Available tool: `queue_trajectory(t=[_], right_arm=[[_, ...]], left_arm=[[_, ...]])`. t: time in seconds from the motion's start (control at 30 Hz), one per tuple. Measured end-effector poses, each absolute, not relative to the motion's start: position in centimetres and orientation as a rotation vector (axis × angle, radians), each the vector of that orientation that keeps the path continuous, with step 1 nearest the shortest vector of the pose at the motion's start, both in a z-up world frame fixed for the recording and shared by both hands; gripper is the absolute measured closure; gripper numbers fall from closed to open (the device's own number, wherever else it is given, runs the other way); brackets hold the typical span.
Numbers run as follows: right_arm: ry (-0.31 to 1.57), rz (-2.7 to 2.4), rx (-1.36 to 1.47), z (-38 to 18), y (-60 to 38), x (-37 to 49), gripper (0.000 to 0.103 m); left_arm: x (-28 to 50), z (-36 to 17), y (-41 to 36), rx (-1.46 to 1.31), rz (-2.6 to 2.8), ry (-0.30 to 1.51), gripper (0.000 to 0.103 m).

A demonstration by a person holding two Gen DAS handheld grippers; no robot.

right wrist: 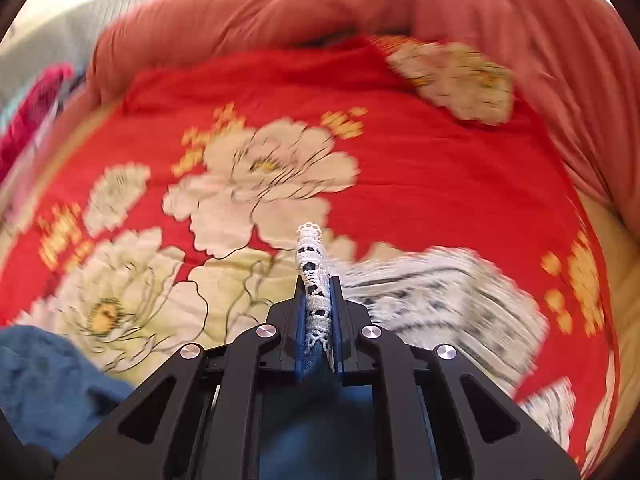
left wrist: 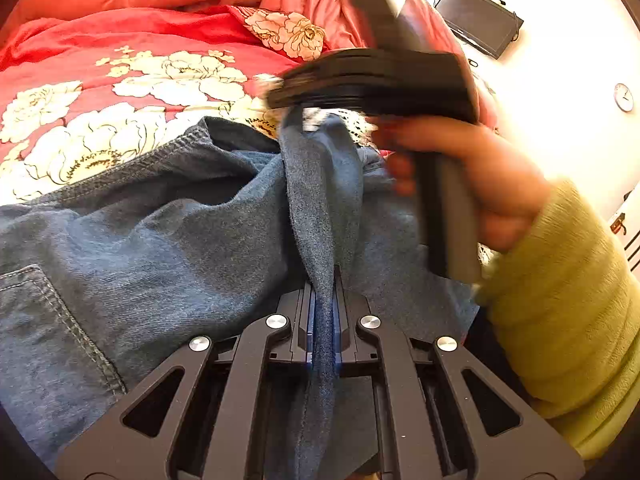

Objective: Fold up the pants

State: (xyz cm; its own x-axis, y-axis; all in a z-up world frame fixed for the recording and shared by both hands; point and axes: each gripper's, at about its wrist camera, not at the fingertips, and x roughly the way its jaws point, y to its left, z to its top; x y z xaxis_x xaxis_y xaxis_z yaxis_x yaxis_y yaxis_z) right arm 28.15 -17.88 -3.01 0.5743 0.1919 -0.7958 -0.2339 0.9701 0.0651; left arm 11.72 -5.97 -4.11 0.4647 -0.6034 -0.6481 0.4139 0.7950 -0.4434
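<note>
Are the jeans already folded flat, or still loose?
Still loose: the jeans lie bunched on the bedspread, a ridge of denim pinched by left gripper and right gripper.

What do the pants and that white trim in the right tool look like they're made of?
Pants: blue denim, judging by the twill weave, topstitched pocket and matte, faded face. Trim: probably cotton lace, white and openwork with holes showing through; the fibre can't be confirmed.

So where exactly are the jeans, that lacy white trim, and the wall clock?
jeans (left wrist: 168,248), left wrist view, on the broad denim panel above the back pocket.
lace trim (right wrist: 316,280), right wrist view, on the strip pinched between the right gripper's fingers.
wall clock (left wrist: 623,97), left wrist view, on its round face.
</note>
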Motion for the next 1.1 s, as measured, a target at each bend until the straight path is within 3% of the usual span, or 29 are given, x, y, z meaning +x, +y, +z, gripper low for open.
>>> queue_trajectory(t=[0.3, 0.6, 0.8, 0.87, 0.9, 0.93, 1.1], right_arm=[[0.765, 0.176, 0.313, 1.5, -29.4, 18.0, 0.095], [0.804, 0.151, 0.519, -1.4, -34.8, 9.5, 0.094], [0.811, 0.151, 0.583, -2.3, -36.2, 8.1, 0.076], [0.807, 0.146, 0.619, -2.3, -37.1, 7.9, 0.074], [0.804, 0.147, 0.629, -2.4, -37.5, 7.8, 0.075], [0.803, 0.149, 0.625, -2.4, -37.8, 7.8, 0.093], [0.8, 0.167, 0.583, -1.8, -38.7, 5.8, 0.095]], left_arm=[[10.5, -3.5, -6.4, -0.164, -0.607, 0.842, 0.099], [9.5, -2.8, -6.3, -0.051, -0.626, 0.816, 0.099], [8.6, -2.7, -7.3, 0.029, -0.63, 0.802, 0.1], [8.4, -2.8, -7.6, 0.039, -0.629, 0.803, 0.102], [8.2, -2.8, -7.7, 0.047, -0.635, 0.799, 0.102], [8.0, -2.7, -7.8, 0.051, -0.638, 0.794, 0.102], [6.2, -2.3, -8.1, 0.062, -0.664, 0.782, 0.102]])
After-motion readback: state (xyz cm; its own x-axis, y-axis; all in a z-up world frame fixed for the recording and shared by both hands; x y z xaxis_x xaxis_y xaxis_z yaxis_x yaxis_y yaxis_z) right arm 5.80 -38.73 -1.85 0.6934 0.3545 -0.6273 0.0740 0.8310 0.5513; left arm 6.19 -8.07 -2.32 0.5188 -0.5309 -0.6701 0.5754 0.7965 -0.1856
